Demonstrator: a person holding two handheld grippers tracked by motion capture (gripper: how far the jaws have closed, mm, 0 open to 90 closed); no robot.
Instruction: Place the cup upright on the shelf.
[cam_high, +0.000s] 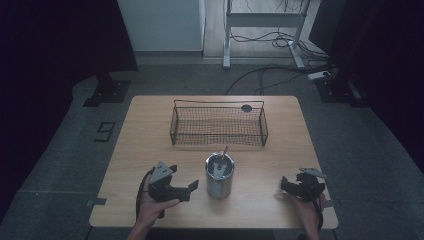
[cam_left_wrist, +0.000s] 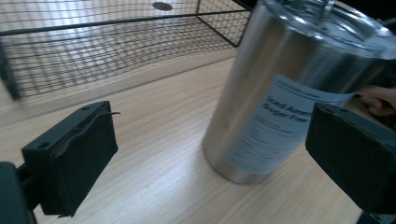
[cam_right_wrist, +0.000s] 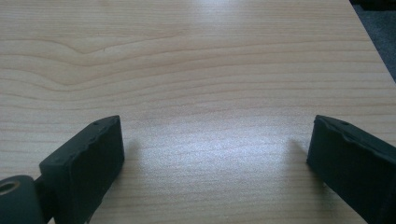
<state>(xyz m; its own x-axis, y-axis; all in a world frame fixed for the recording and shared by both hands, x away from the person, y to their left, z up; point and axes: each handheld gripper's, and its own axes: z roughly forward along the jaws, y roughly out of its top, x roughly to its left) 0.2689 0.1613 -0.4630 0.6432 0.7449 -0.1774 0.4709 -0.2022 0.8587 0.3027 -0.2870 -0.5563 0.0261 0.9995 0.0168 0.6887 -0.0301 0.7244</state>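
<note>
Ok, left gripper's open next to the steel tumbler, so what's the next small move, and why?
Probably ease the left gripper forward so its open jaws straddle the steel tumbler, then close. In the left gripper view the tumbler stands upright ahead and toward the right jaw, untouched; the right gripper rests open, well apart.

one steel canister (cam_high: 220, 176), one wire basket (cam_high: 218, 124), two grippers (cam_high: 192, 186) (cam_high: 284, 184)

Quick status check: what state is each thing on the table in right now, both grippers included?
Steel tumbler: upright on the table, lid on, ungripped.
Wire basket: upright, empty, behind the tumbler.
Left gripper: open, fingers pointed at the tumbler, not touching it.
Right gripper: open, holding nothing.
</note>
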